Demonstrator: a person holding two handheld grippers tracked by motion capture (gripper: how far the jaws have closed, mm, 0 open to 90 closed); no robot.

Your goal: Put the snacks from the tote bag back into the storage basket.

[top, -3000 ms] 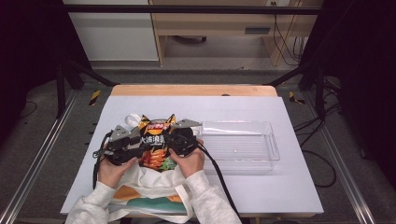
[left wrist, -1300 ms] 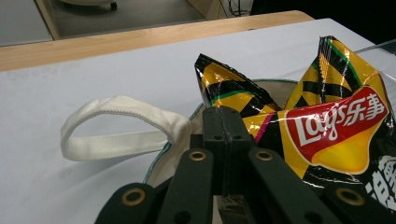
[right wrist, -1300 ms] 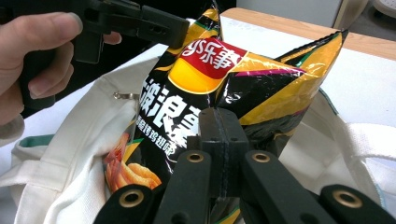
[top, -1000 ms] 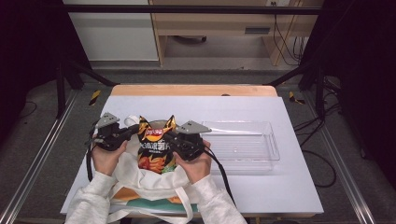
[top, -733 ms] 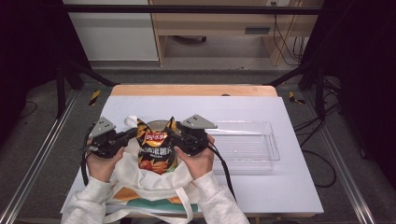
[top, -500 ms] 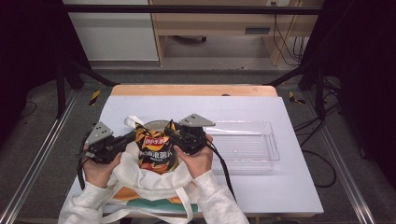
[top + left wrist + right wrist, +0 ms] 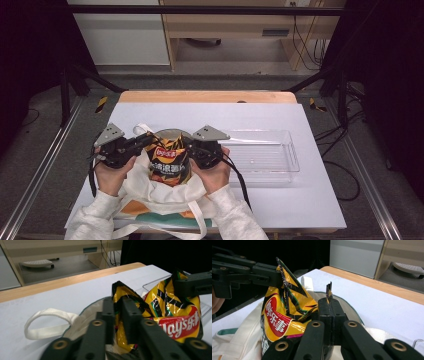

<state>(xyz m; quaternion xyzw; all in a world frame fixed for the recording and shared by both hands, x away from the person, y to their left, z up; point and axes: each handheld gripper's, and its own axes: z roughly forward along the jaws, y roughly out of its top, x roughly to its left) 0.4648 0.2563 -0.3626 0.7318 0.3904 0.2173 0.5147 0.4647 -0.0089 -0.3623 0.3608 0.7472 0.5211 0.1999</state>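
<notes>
- The chip bag (image 7: 170, 162) stands upright in the mouth of the cloth bag (image 7: 150, 197) at the near left of the table (image 7: 310, 200), its top half above the cloth rim.
- The left tongs (image 7: 116, 315) pinch the bag's top left corner; the jaws have just eased slightly, with foil between them.
- The right tongs (image 7: 331, 312) have just pressed fully together on the bag's top right corner, a sliver of foil poking up above them.
- Holding both top corners likely keeps the bag upright and taut, so it can come out of the cloth bag without snagging.
- The clear tray (image 7: 262, 155) lies just to the right, probably where the bag goes.
- Compared with three seconds ago, the bag stands higher out of the cloth, and the left tongs have swung outward to the left.
</notes>
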